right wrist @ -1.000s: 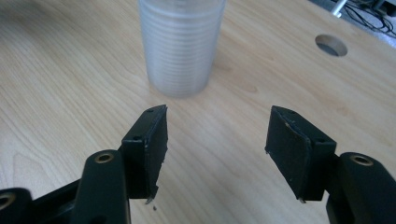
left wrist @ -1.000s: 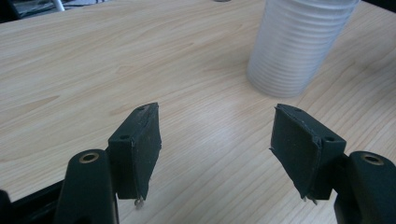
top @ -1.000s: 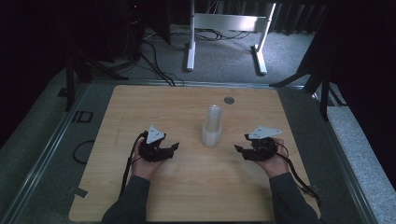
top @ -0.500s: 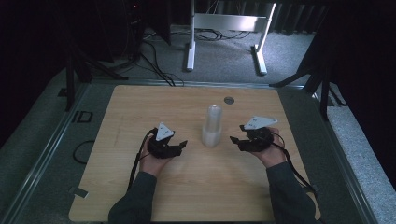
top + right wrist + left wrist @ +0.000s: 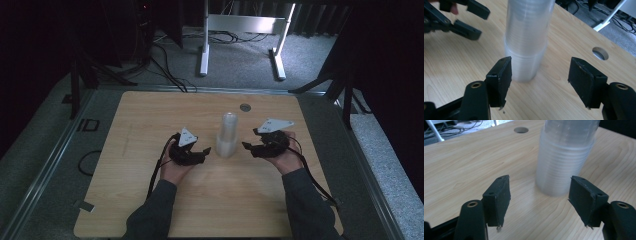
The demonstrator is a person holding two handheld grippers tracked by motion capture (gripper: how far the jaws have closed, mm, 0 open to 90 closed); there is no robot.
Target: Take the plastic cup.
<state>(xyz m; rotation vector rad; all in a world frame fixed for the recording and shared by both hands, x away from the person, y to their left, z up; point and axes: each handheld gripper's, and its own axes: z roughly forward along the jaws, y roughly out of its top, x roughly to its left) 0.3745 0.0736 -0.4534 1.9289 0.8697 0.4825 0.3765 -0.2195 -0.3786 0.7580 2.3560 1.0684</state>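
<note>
A tall stack of clear plastic cups [image 5: 227, 135] stands upright mid-table. My left gripper [image 5: 202, 152] is just left of it, pointing right at its base, and my right gripper [image 5: 248, 140] is just right of it, pointing left. In the left gripper view the stack [image 5: 564, 157] rises just beyond the left gripper [image 5: 539, 180], which is open. In the right gripper view the stack [image 5: 527, 37] stands ahead and left of the right gripper [image 5: 540, 60], also open. Both pairs of jaws have just been opening, the right further, with nothing between them. The left gripper [image 5: 471, 22] also appears beyond the stack.
A round hole [image 5: 244, 107] sits in the wooden table [image 5: 150, 115] behind the stack. A white metal stand [image 5: 240, 25] and loose cables lie on the grey floor beyond the far edge. Bare wood stretches left, right and in front of the hands.
Both hands have moved inward toward the cup stack from either side, and the right gripper has lifted a little. The stack has not moved.
</note>
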